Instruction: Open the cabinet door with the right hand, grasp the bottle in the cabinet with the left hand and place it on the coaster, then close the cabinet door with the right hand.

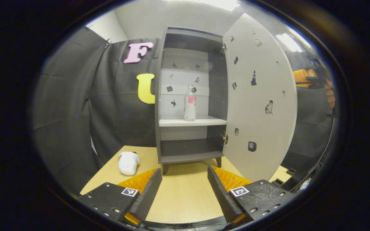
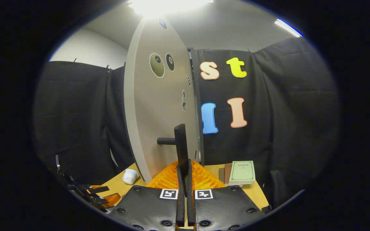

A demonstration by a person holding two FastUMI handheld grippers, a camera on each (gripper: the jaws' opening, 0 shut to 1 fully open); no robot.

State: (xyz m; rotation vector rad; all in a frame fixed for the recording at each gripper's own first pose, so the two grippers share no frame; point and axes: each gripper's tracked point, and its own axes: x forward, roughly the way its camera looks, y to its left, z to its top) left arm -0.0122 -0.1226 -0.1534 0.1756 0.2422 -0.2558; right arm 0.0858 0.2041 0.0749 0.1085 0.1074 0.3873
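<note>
Wooden table (image 1: 185, 195) (black cloth wall (image 1: 75, 106) behind).

Both views are evenly and fairly brightly lit from ceiling lights (image 2: 169, 4), which blow out to white glare at the top edge of the right gripper view and throw a bright strip (image 1: 289, 42) at the upper right of the left gripper view. The cabinet (image 1: 191, 96) has a dim, shadowed interior, and a soft shadow lies on the table (image 1: 185, 192) beneath it. Fisheye distortion bows the cabinet door (image 1: 259, 96) and blurs detail toward the rims, while the centres stay sharp.
</note>
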